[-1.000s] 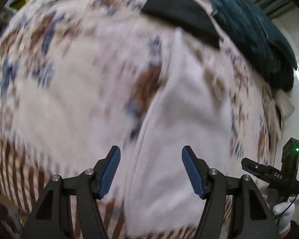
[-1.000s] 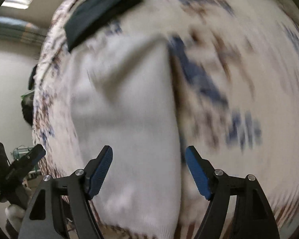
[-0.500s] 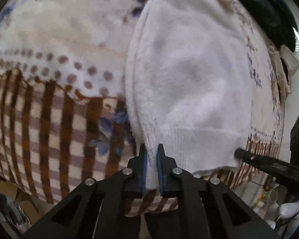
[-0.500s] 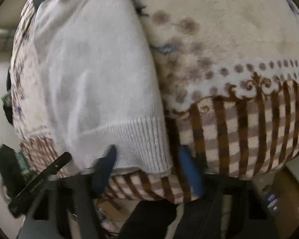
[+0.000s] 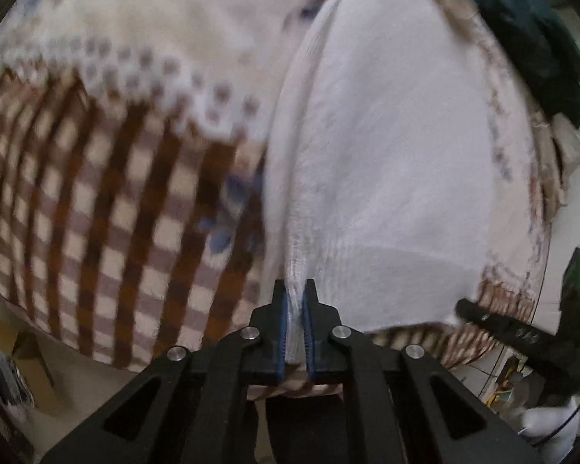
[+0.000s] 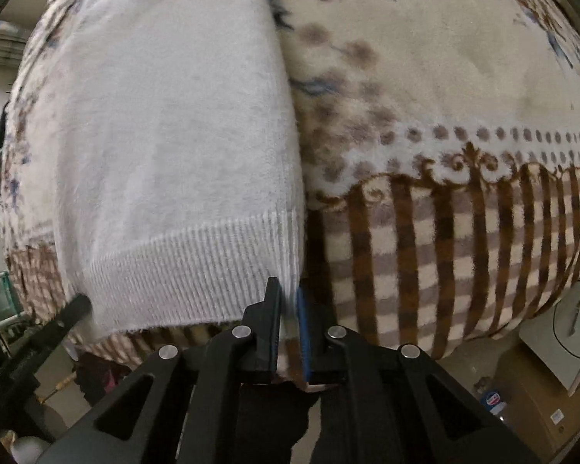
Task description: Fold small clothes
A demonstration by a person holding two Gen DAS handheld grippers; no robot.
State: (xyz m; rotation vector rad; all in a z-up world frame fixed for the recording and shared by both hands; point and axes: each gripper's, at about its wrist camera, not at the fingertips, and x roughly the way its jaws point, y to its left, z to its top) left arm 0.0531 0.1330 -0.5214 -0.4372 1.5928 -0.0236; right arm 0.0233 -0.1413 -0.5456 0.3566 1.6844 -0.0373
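Now-closed right gripper [image 6: 288,305] on sweater [image 6: 174,135] hem

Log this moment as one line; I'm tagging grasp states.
phase: hem grasp | left gripper: shut on white sweater hem corner | right gripper: shut on opposite hem corner | surface: patterned blanket

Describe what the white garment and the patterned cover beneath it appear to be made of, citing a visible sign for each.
White garment: looks like a soft knit, probably wool or acrylic; fuzzy matte surface, with a ribbed band along the hem.
Patterned cover: looks like plush fleece; short raised pile blurs the brown checks and dots.
The exact fibres cannot be told.
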